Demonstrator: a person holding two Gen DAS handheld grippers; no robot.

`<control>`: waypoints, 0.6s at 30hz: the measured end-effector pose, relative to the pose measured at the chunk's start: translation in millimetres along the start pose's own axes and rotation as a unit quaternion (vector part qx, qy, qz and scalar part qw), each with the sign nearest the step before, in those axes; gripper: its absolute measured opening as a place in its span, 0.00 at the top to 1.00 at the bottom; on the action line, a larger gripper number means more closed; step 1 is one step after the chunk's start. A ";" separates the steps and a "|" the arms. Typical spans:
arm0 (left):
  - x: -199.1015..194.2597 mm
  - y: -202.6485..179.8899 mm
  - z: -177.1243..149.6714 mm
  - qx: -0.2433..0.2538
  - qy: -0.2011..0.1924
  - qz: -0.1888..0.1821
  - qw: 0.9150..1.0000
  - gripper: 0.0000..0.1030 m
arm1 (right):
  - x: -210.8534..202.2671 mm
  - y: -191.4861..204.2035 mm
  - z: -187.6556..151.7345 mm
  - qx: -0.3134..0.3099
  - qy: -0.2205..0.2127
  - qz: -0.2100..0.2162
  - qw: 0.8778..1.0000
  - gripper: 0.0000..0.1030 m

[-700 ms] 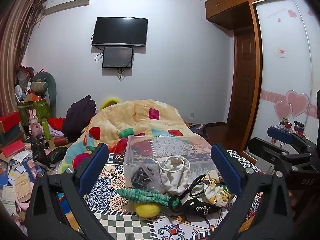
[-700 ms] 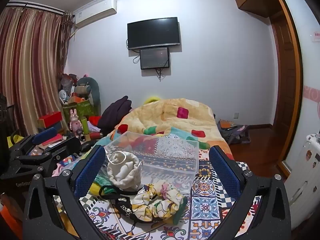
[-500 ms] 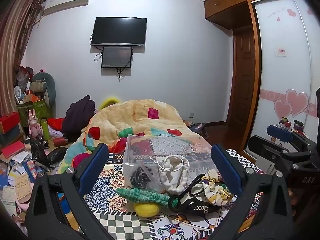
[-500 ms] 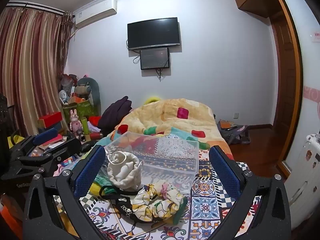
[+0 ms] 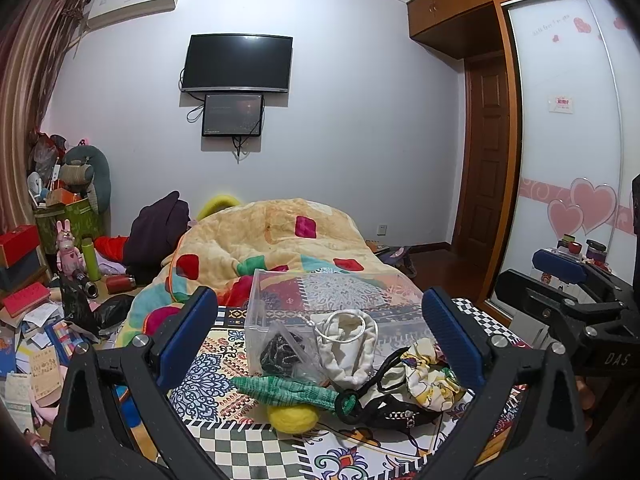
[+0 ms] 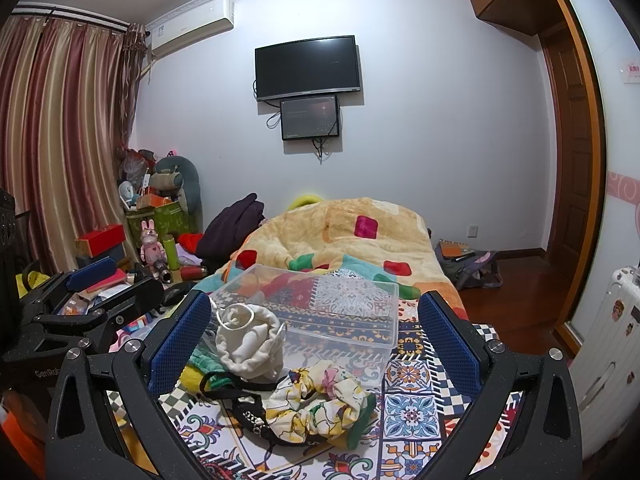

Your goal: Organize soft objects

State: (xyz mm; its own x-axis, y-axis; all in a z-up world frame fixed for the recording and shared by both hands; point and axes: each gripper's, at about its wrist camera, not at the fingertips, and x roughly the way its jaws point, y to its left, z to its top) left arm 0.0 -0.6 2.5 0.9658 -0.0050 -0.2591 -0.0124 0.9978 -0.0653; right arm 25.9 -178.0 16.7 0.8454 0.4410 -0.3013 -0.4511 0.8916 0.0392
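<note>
Pretty much nothing sorted yet; the clear box (image 5: 320,300) at frame centre looks empty; the white pouch (image 5: 348,344), floral scrunchie (image 6: 320,404) and yellow ball (image 5: 291,416) sit piled just below it; left gripper (image 5: 320,344) and right gripper (image 6: 316,344) both gape wide, holding nothing.

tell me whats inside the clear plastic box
The clear plastic box looks empty; only the patterned cloth shows through it. Its near-left corner is hidden behind the white pouch.
</note>
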 end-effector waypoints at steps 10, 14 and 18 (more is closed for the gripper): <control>-1.4 -1.3 0.6 0.001 -0.003 -0.003 1.000 0.00 | -0.8 0.3 0.7 0.001 -0.002 0.000 1.000 0.00; -1.7 -0.9 1.1 0.002 -0.001 -0.003 1.000 0.00 | -1.0 0.3 0.8 0.001 -0.002 0.000 1.000 0.00; -2.5 -0.9 2.0 -0.001 -0.003 -0.003 1.000 0.00 | -1.3 0.1 0.8 0.002 -0.001 0.000 1.000 0.00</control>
State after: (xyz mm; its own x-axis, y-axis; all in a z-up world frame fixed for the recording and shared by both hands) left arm -1.9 -1.4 5.1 0.9677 -0.0110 -0.2519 -0.0064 0.9977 -0.0681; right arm 25.0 -178.4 17.9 0.8461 0.4413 -0.2990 -0.4501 0.8919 0.0426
